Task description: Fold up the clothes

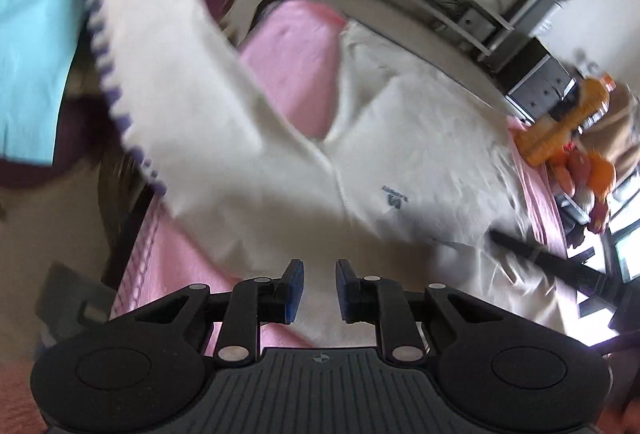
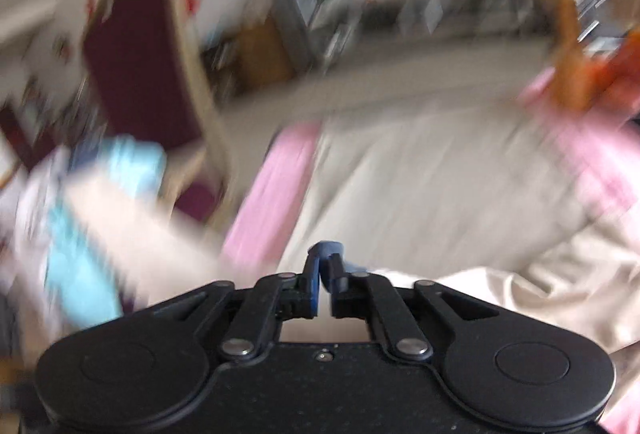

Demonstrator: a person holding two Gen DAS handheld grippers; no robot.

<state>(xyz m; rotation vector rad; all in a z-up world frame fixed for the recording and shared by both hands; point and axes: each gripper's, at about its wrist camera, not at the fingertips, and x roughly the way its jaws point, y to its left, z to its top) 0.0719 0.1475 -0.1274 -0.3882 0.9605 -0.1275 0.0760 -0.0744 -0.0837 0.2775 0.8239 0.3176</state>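
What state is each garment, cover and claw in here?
White garment: spread on the bed, one sleeve lifted, not yet folded.
Pink cover: flat beneath it.
Light blue garment: heaped at the side.
Left claw: open, empty.
Right claw: nearly closed, a slit between the pads; grip unclear through blur.

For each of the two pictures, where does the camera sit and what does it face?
Left wrist: sits behind the left gripper, faces down at a white garment on a pink cover; both fingers show, apart, nothing between.
Right wrist: sits behind the right gripper, faces the same bed, heavily blurred; its fingers show, nearly together.
Shared: white garment, pink cover, light blue cloth, orange toy.
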